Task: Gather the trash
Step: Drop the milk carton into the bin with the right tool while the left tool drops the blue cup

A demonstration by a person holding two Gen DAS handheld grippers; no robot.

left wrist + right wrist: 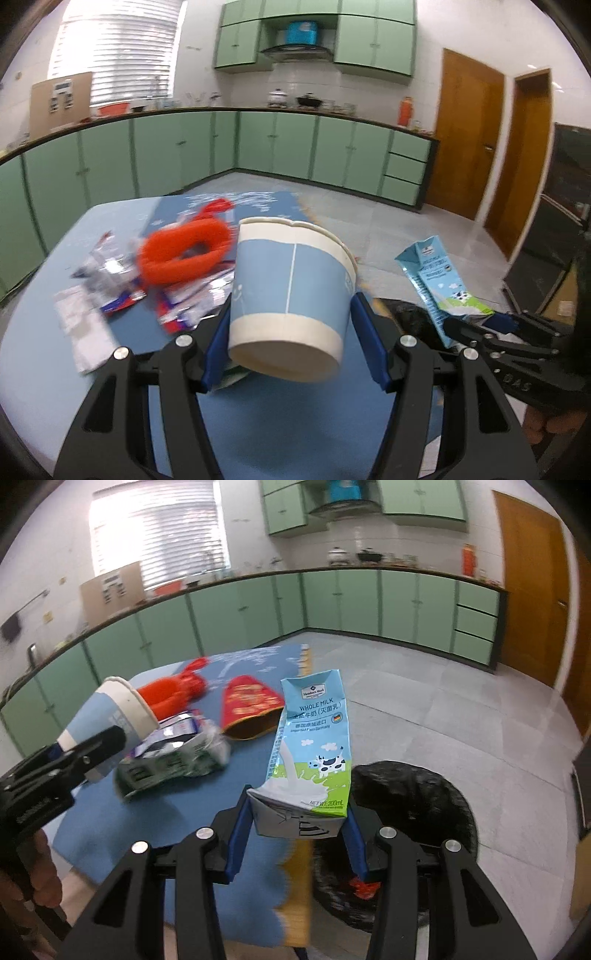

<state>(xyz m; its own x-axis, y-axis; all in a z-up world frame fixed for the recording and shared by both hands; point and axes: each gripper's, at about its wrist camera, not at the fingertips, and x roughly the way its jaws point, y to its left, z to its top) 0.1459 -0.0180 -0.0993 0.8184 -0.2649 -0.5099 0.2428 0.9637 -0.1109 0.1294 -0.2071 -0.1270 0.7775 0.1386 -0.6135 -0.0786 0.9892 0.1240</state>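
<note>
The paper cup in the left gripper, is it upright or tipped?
Tipped. The cup leans away from the left gripper: its flat base faces the left wrist camera, its rim points toward the table.

Blue-clothed table [207, 805], crumpled wrappers [110, 280], orange fabric ring [184, 254], red pouch [251, 709]

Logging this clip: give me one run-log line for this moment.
left gripper: shut on cup | right gripper: shut on milk carton | bin: beside table | wrappers: on table
</note>
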